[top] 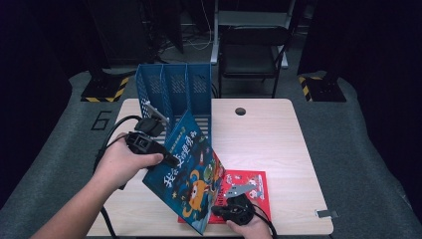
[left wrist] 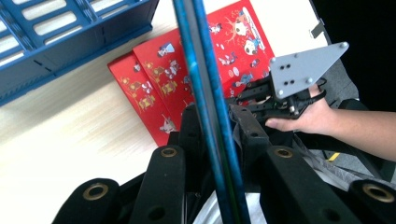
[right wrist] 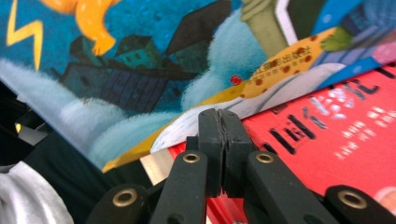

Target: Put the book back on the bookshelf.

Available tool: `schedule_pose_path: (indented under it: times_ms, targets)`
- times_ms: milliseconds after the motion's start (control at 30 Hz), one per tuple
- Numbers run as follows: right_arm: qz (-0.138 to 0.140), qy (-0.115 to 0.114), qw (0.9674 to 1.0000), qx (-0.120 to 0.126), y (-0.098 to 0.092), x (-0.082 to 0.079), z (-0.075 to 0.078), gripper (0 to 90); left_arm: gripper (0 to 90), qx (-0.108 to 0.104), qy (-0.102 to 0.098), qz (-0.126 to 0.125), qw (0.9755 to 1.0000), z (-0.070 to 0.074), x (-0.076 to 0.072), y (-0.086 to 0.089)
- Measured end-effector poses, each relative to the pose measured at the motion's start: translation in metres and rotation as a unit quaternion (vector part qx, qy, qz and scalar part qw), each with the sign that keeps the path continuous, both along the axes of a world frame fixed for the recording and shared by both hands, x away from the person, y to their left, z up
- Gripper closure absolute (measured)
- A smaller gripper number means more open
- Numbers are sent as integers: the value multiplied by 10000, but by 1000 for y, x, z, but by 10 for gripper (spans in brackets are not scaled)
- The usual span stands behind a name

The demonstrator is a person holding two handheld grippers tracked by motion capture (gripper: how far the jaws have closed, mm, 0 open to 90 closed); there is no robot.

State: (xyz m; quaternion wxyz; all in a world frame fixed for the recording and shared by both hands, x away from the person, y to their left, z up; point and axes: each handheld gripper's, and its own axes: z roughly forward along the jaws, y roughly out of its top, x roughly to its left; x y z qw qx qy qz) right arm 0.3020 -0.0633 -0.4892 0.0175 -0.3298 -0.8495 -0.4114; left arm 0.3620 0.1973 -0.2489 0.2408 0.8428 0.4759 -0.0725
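A blue picture book [top: 191, 169] stands tilted on the table, leaning over two red books [top: 251, 181] that lie flat at the front. My left gripper [top: 171, 160] is shut on the blue book's upper left edge. In the left gripper view the blue book [left wrist: 205, 70] runs edge-on between the jaws of the left gripper [left wrist: 217, 114], with the red books [left wrist: 159, 70] beyond. My right gripper [top: 215, 210] sits at the blue book's lower corner, on the red book. Its jaws [right wrist: 219, 135] are pressed together with nothing between them, just before the blue book [right wrist: 140, 56] and the red cover [right wrist: 336, 135].
A blue slotted file holder [top: 174, 94] stands at the table's back left, just behind the blue book. The wooden table [top: 263, 134] has a cable hole [top: 241, 111] at the back. A black chair [top: 254, 50] stands behind the table.
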Motion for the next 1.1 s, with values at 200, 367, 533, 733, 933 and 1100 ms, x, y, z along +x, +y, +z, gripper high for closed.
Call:
schedule_pose_path:
  times_ms: [200,367,533,733,933,1100]
  targets:
    - [101,80,9999,25,5,0,-1,888,770,49,-102,-113,9999,3,0,-3]
    - [126,56,9999,53,9,0,-1,884,772,218,-145,-172,9995,6,0,-7]
    - [175,-144,9997,9,14,1,-1,884,774,368,-149,-278,9988,10,2,-10]
    - [184,-142,9997,25,18,2,-1,883,780,427,-179,-345,9983,12,4,-11]
    - [162,-137,9998,55,19,3,-1,882,788,456,-148,-326,9983,12,6,-11]
    - [138,-147,9998,44,22,5,-2,882,803,431,-123,-260,9987,14,8,-12]
